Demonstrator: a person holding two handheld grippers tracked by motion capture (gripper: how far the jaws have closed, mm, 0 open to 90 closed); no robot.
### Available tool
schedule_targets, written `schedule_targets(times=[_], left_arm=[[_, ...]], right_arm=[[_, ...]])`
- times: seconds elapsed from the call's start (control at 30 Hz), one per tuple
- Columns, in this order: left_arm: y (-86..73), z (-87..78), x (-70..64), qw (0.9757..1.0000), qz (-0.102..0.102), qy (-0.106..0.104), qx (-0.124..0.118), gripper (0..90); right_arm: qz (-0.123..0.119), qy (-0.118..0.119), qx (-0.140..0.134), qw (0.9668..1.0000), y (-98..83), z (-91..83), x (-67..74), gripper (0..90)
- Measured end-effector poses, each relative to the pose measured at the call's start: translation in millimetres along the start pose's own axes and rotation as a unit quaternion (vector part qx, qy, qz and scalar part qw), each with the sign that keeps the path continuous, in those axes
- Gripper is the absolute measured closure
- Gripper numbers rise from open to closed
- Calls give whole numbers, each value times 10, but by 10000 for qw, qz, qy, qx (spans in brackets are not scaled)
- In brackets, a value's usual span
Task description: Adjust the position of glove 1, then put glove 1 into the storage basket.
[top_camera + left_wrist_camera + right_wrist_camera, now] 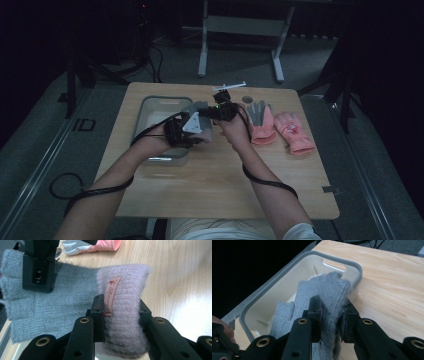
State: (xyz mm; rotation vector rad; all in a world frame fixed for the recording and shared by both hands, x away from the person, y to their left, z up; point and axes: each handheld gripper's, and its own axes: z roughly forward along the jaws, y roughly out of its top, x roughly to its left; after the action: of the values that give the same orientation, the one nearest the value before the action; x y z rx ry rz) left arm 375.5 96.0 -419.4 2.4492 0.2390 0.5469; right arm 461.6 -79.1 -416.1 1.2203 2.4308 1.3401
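A grey knit glove (199,107) with a pale pink cuff (125,287) hangs stretched between both grippers, just right of the grey bin (145,107). My left gripper (121,312) is shut on the cuff beside its small sewn label (111,292). In the high view the left gripper (202,132) sits below the glove, and the right gripper (206,113) comes in from the right. My right gripper (332,312) is shut on the grey finger end of the glove (322,290), above the bin's rim (262,291). The left gripper view also shows the right gripper (38,267) at the far end.
On the wooden table (210,175), a pink glove with a grey palm (261,122) and a plain pink glove (295,132) lie to the right. A thin white item (229,86) lies at the far edge. Table legs stand on the floor beyond.
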Motion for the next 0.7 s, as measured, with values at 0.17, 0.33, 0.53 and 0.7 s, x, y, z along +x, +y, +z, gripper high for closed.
schedule_targets(times=[0.17, 0.33, 0.53, 0.7], left_arm=[[-127, -112, 54, 9999, -49, 30, 116, 686], [-278, -206, 114, 9997, -40, 54, 214, 686], [-482, -249, 217, 9991, 24, 19, 431, 685], [-668, -200, 305, 9985, 18, -27, 544, 684]], right_arm=[[-145, 74, 43, 9999, 110, 158, 176, 743], [-144, 181, 71, 9997, 175, 312, 283, 743], [-114, 351, 71, 9993, 215, 547, 363, 743], [-68, 371, 143, 9992, 216, 785, 388, 742]])
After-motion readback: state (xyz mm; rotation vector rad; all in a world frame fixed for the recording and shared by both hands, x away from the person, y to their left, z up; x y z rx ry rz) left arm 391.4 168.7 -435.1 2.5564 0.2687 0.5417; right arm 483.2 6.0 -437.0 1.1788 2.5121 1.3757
